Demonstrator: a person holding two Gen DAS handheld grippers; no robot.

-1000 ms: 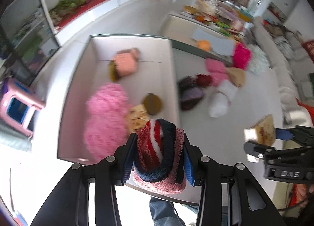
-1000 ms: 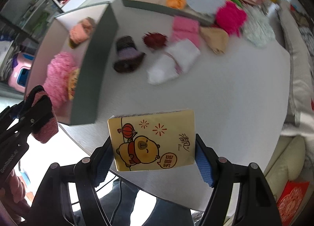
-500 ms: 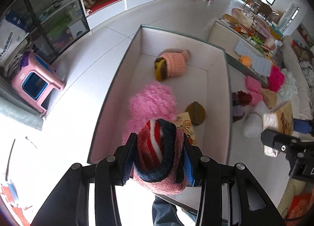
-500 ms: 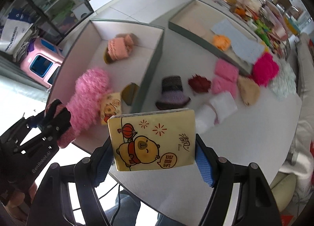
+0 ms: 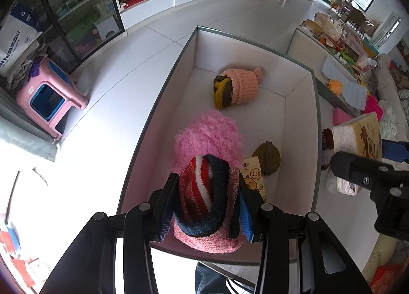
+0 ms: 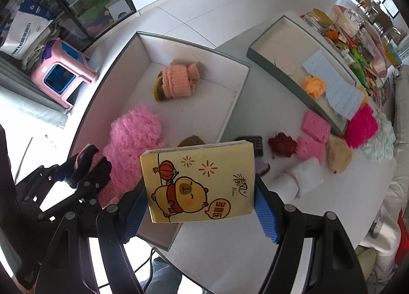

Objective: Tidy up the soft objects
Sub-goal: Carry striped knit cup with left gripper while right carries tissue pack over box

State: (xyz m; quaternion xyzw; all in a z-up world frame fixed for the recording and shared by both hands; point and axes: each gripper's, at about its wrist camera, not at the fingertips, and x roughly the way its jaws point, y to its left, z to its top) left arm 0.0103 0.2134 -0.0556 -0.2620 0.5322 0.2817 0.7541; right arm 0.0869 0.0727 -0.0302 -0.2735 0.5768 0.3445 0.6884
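The left claw (image 5: 208,202) is clamped on a rolled knitted hat striped red, white and navy with a pink brim (image 5: 207,207), held above the near end of the big white open box with grey rim (image 5: 299,105). The right claw (image 6: 202,199) grips a yellow tissue pack printed with a cartoon bear (image 6: 199,181) over the box's near right wall. Beneath lie a fluffy pink piece (image 5: 209,138) and, farther in, a peach knitted hat (image 5: 240,84). More soft items, among them a folded white cloth (image 6: 299,179), sit on the white desk (image 6: 255,248) beyond.

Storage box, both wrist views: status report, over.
Left gripper shut on striped knit hat, over box. Right gripper shut on yellow tissue pack. Fluffy pink item lies directly below.
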